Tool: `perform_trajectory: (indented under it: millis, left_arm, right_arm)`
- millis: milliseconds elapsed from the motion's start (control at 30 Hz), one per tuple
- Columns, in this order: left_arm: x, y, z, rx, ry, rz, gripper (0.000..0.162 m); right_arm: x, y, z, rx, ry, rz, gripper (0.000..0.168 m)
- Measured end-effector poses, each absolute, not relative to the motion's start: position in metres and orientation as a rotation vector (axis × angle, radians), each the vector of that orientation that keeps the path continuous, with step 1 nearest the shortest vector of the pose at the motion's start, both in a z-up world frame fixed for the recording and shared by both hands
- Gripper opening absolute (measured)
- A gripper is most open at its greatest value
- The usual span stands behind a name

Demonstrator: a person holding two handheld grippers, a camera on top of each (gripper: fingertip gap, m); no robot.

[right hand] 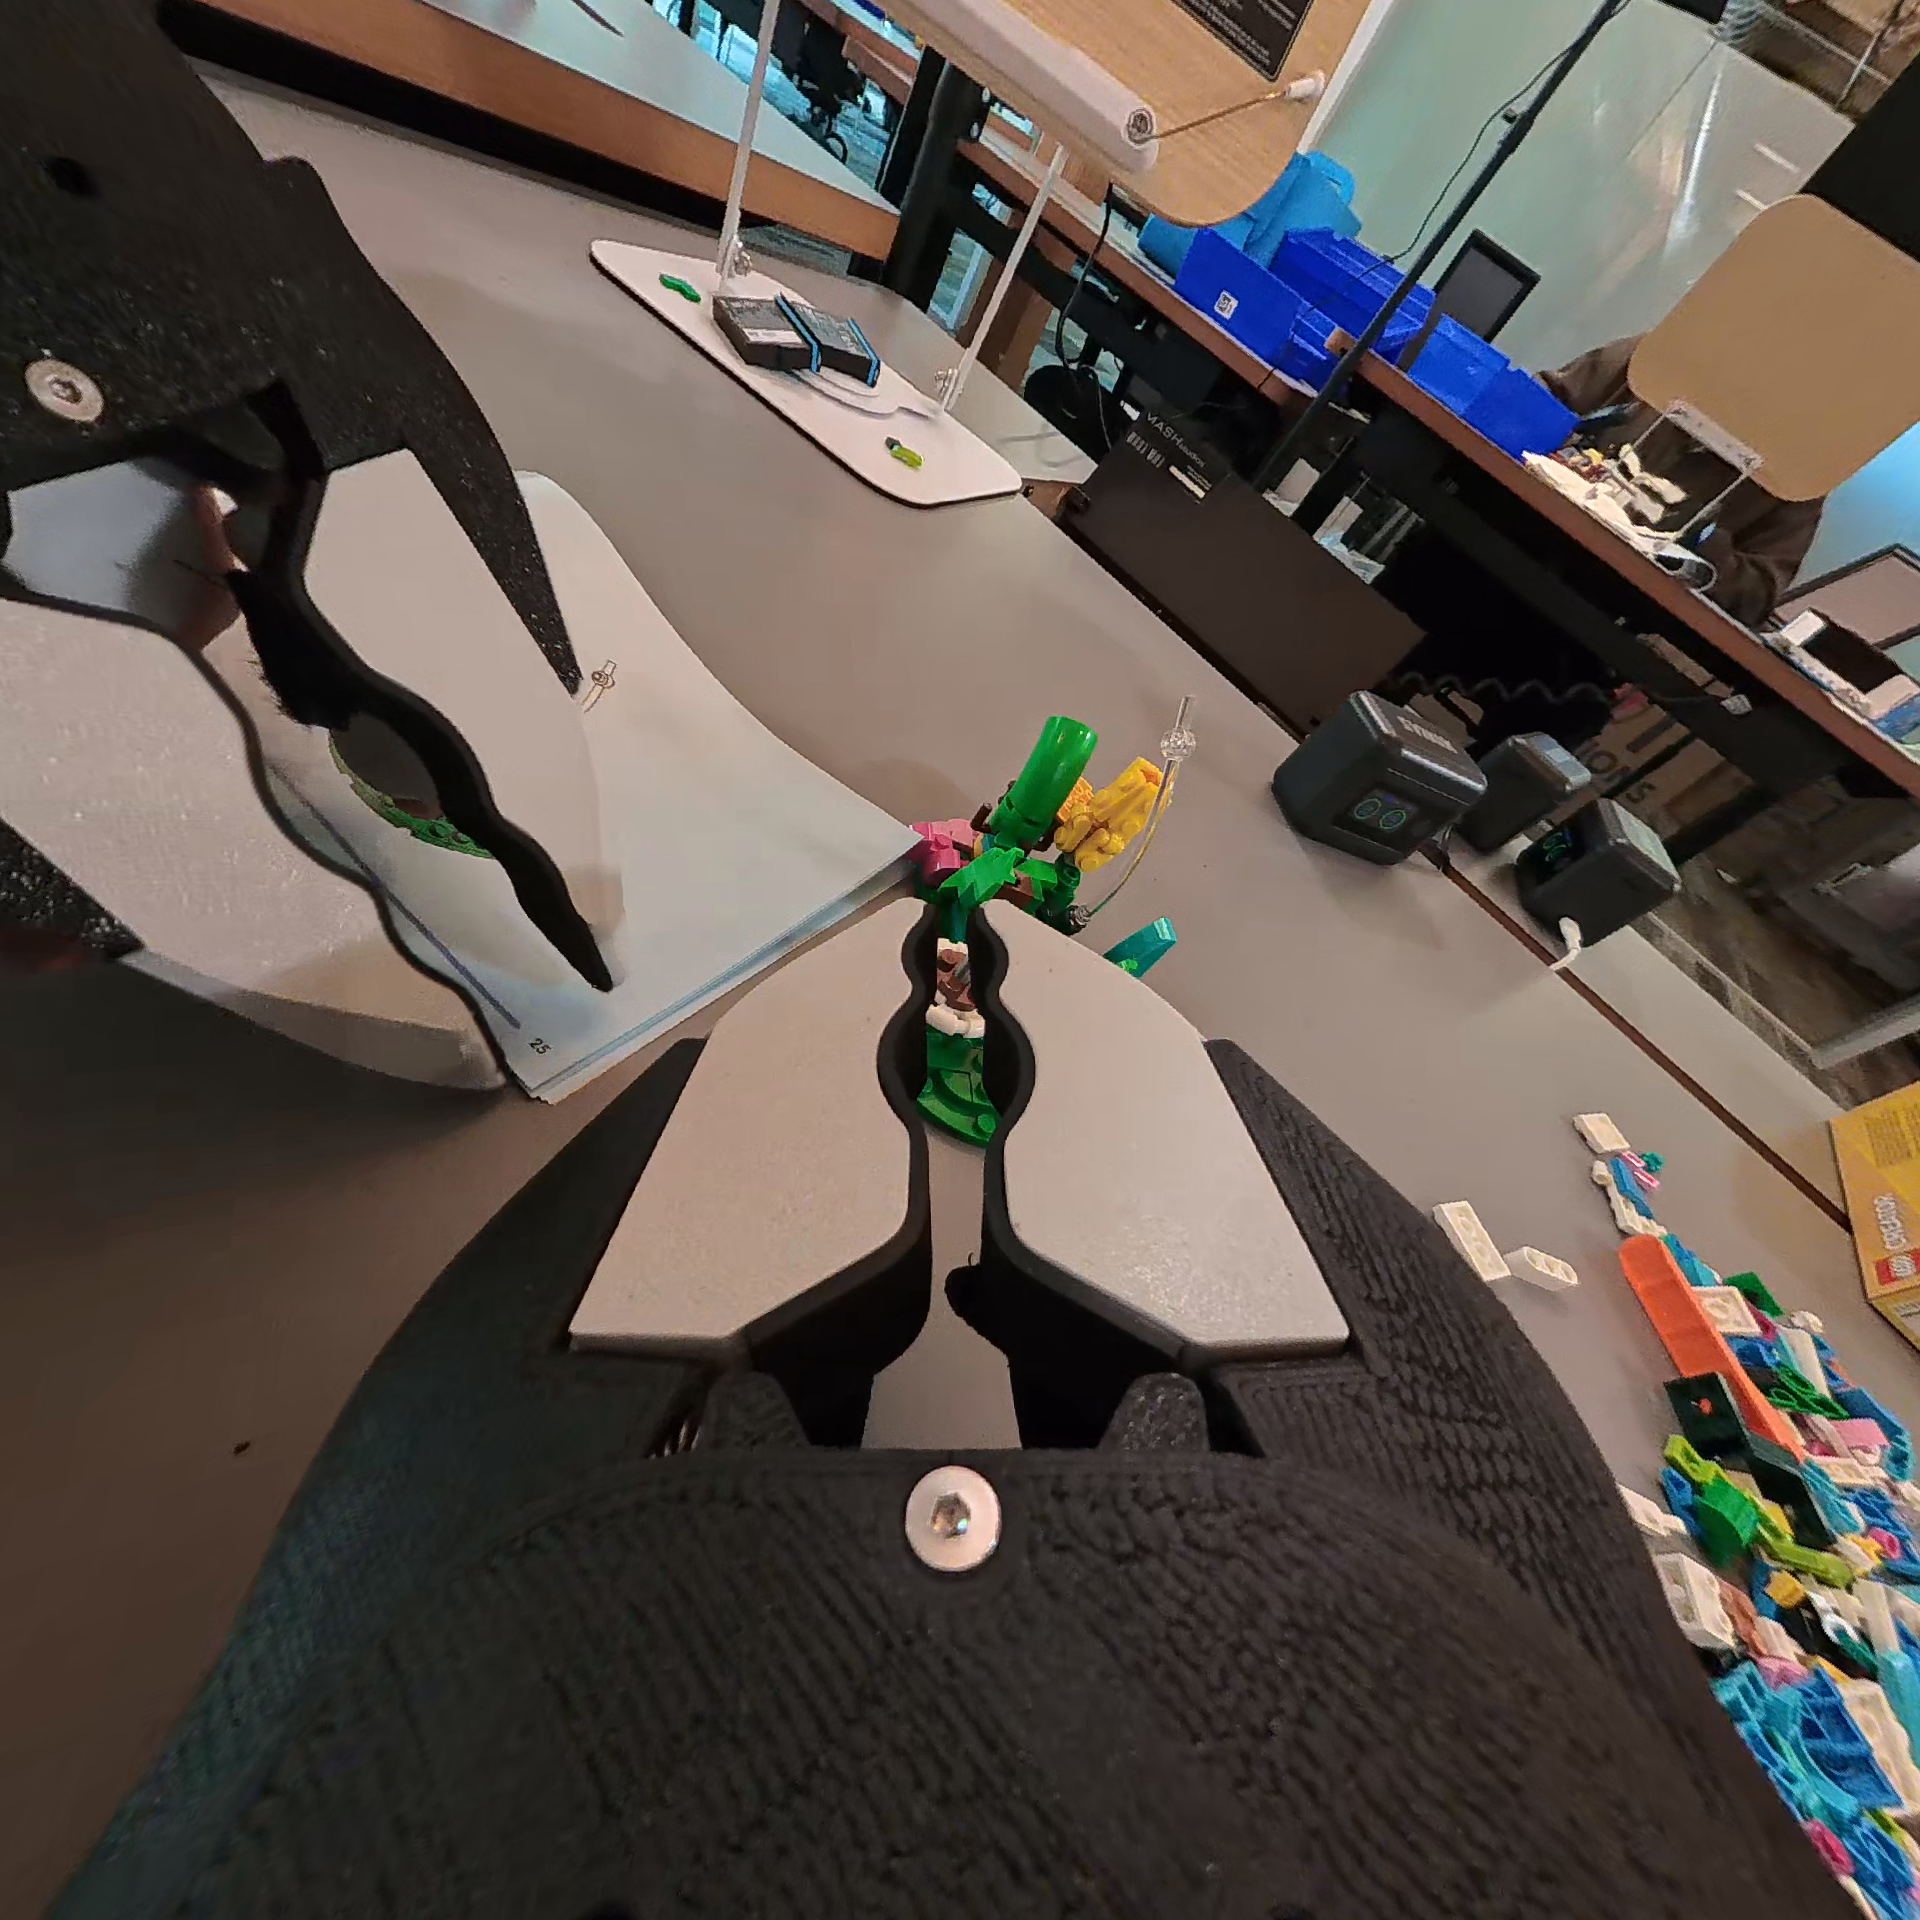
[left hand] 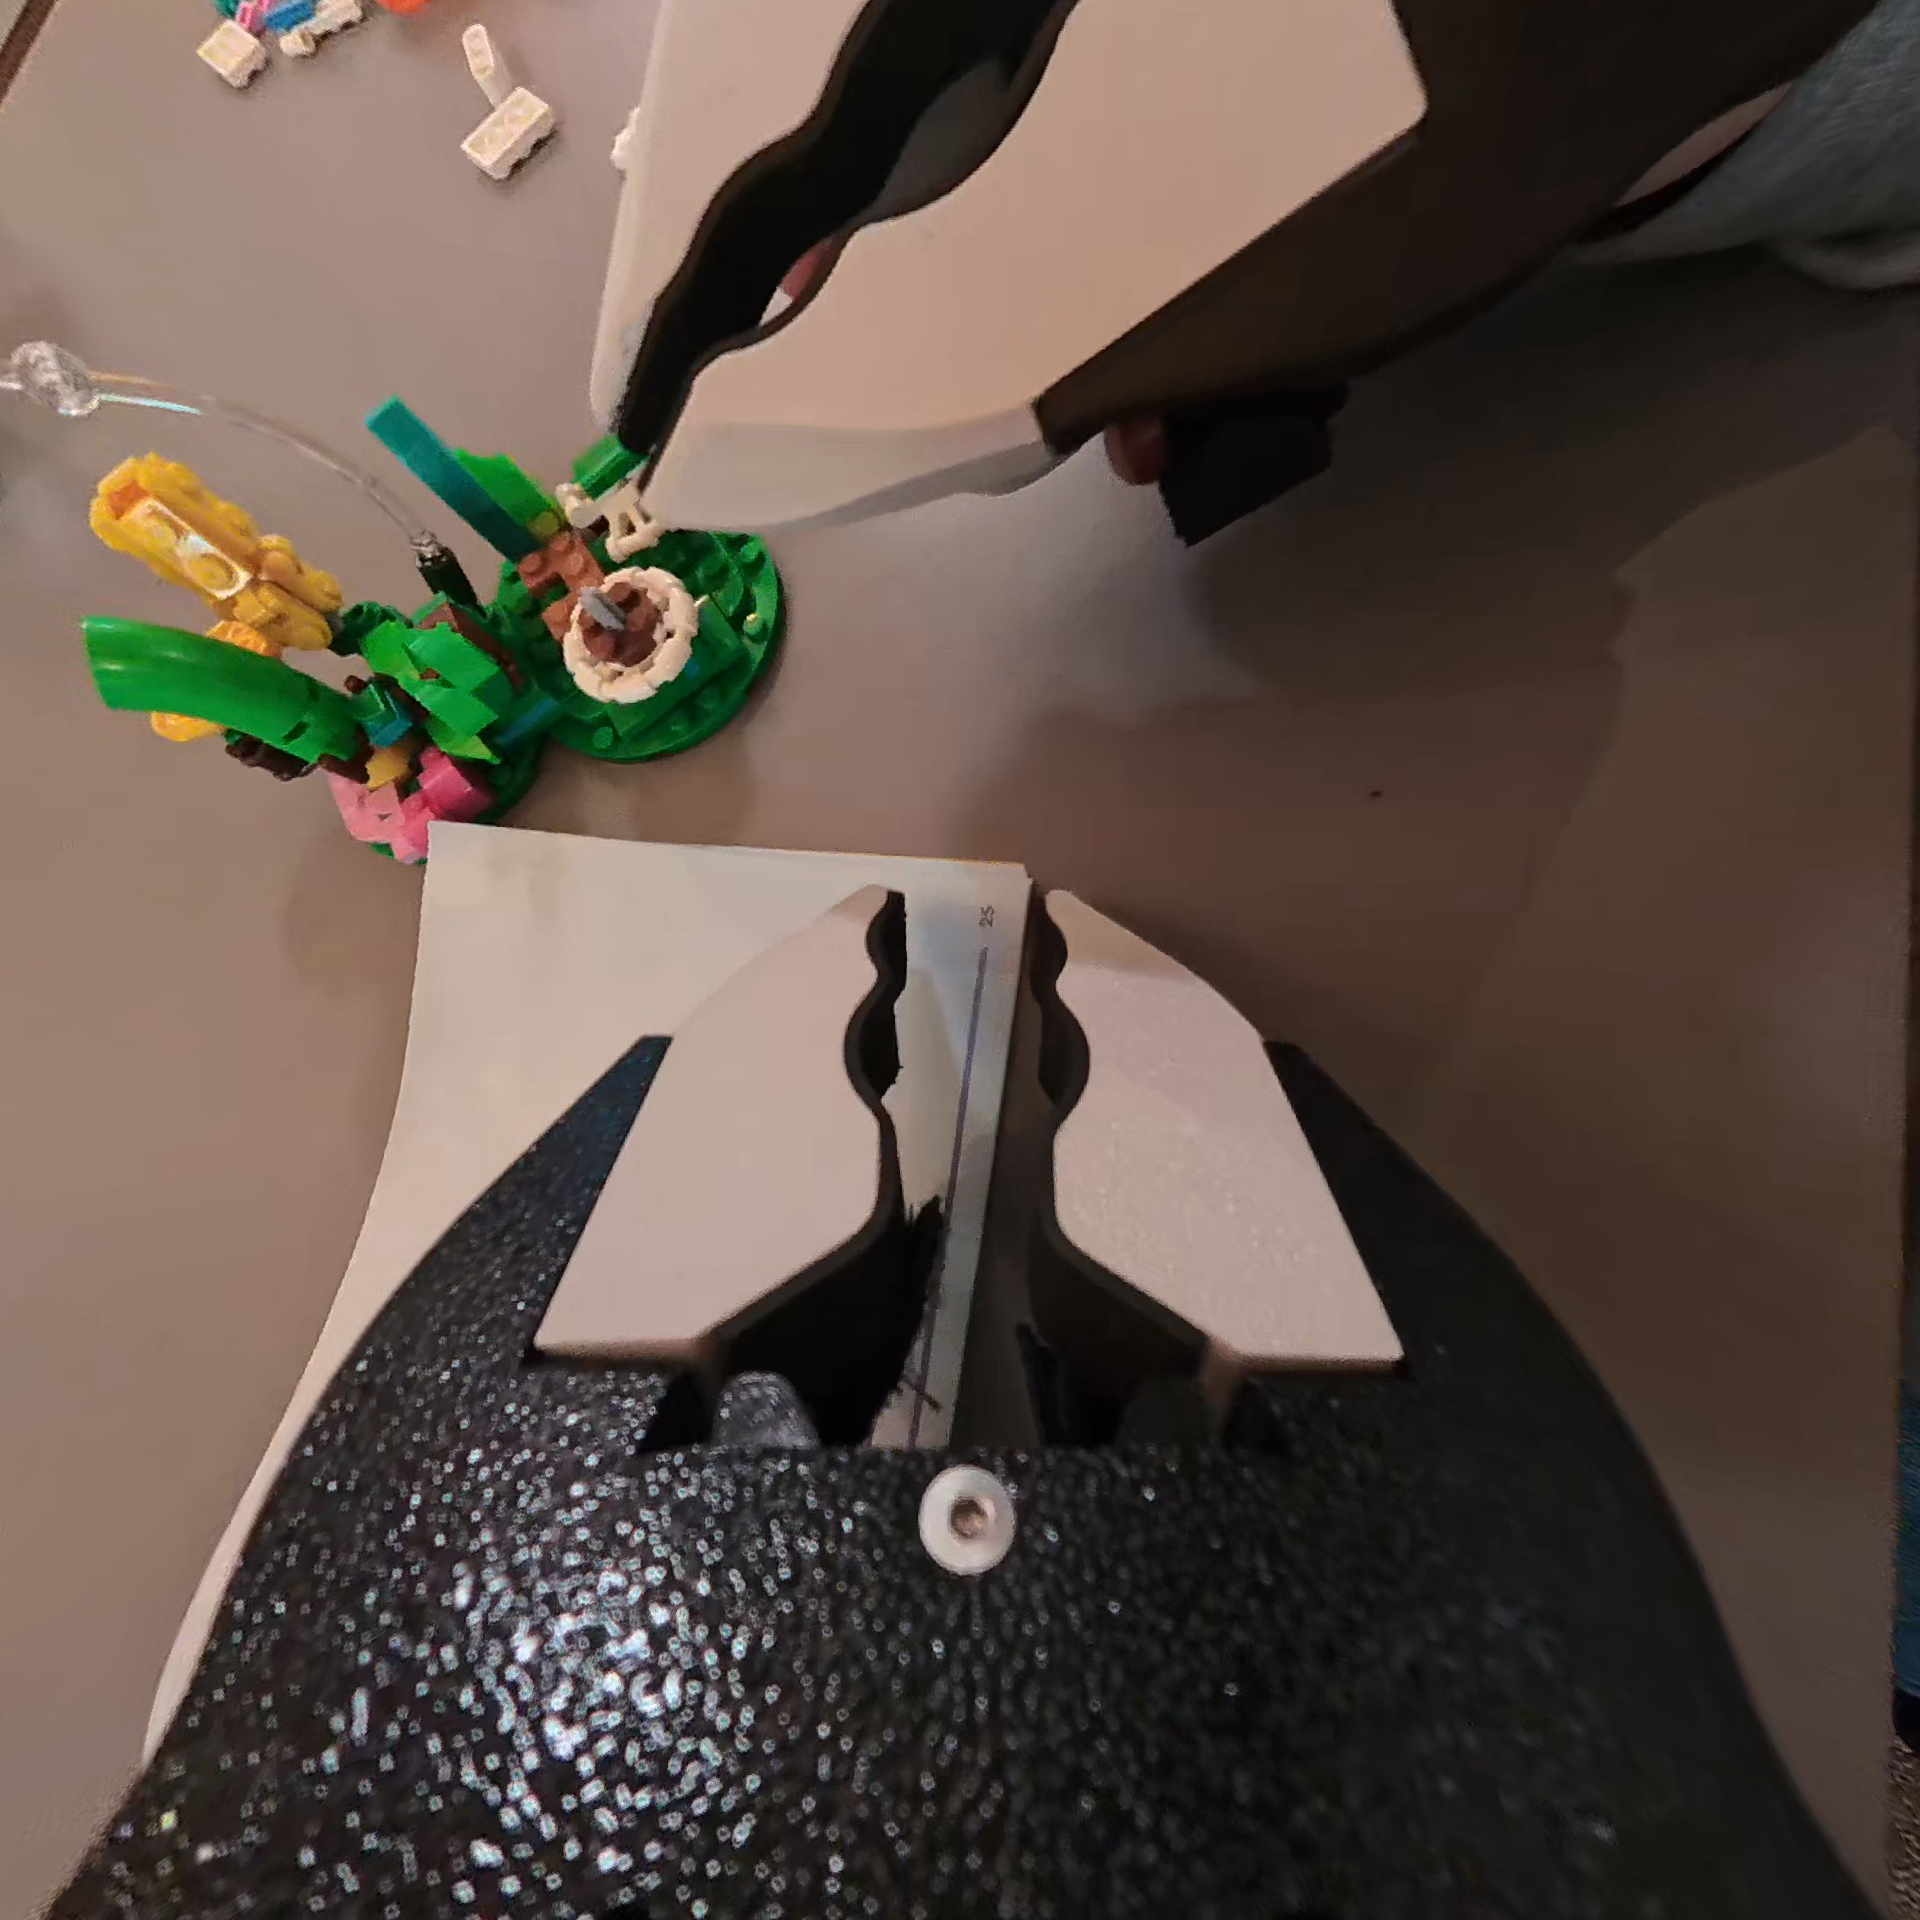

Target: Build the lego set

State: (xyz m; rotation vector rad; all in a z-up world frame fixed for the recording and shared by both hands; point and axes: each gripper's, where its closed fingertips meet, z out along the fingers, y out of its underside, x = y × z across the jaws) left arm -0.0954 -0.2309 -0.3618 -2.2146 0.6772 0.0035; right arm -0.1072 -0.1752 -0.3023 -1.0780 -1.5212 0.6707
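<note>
The lego model [left hand: 436, 665] stands on a green round base [left hand: 732, 675], with green leaves, yellow and pink flowers, and a white-rimmed brown pot. My right gripper [left hand: 629, 442] is shut on a small green piece [left hand: 597, 462] with a white part under it, right at the base's far edge. In the right wrist view the model [right hand: 1029, 831] shows just past the right gripper [right hand: 956, 920]. My left gripper [left hand: 971, 904] is slightly open, its tips resting on the corner of the instruction booklet [left hand: 582, 956], beside the model. It also shows in the right wrist view [right hand: 597, 977].
Loose white bricks [left hand: 509, 130] lie beyond the model. A pile of mixed coloured bricks [right hand: 1787, 1475] and a yellow box [right hand: 1886, 1205] lie to the right. Dark chargers [right hand: 1377, 795] sit at the table's far edge, and a white board stand [right hand: 831, 416] stands farther back. The booklet's page [right hand: 727, 831] curls up. Tip to tip, the grippers are about 8 cm apart.
</note>
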Motion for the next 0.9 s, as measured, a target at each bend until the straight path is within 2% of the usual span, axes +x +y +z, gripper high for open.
perform_trajectory:
  millis: [267, 433, 900]
  left_arm:
    - [-0.109, -0.23, -0.355, -2.198, 0.643, 0.105, 0.017]
    - [-0.104, -0.23, -0.356, -2.208, 0.649, 0.079, 0.027]
    - [-0.1, -0.225, -0.36, -2.198, 0.667, 0.074, 0.029]
  right_arm:
    - [-0.107, -0.176, -0.303, -1.077, -1.528, 0.675, 0.004]
    - [-0.107, -0.177, -0.303, -1.074, -1.532, 0.673, 0.004]
    - [-0.107, -0.179, -0.304, -1.068, -1.546, 0.67, 0.004]
